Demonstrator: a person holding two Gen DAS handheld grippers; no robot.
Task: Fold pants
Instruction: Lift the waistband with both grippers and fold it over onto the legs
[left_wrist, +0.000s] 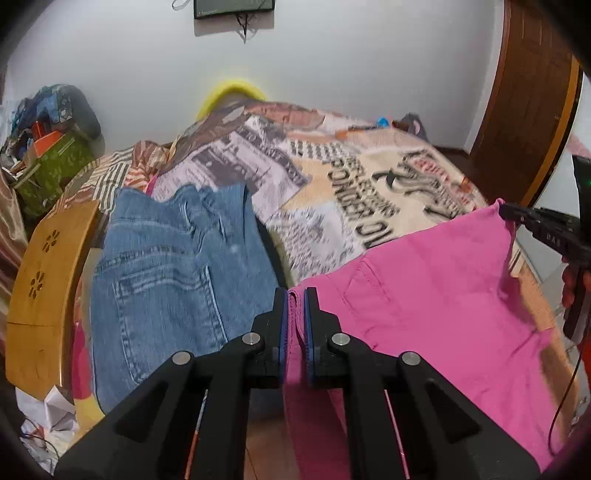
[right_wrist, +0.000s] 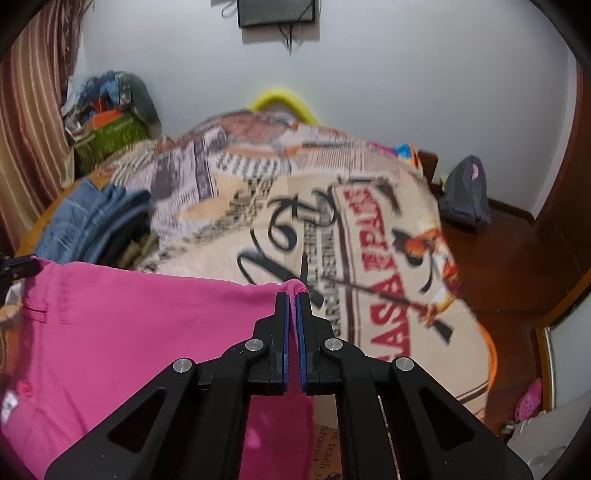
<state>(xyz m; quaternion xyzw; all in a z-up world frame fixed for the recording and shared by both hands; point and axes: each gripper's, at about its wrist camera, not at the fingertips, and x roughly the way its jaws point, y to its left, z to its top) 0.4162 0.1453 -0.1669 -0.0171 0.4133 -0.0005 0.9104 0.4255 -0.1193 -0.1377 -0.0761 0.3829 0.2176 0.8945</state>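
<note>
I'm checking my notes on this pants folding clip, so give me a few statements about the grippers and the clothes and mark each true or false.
1. The left gripper is shut on the pink pants. True.
2. The right gripper is open and holds nothing. False: it is shut on the pink pants' edge.
3. Blue jeans lie left of the pink pants. True.
4. The bed cover is plain white. False: it is printed with lettering and pictures.

Ahead of me the blanket (right_wrist: 258, 206) on the bed lies bare, open room to pass. To my left the jeans (left_wrist: 173, 266) and a wooden board (left_wrist: 48, 280) block the way.
</note>
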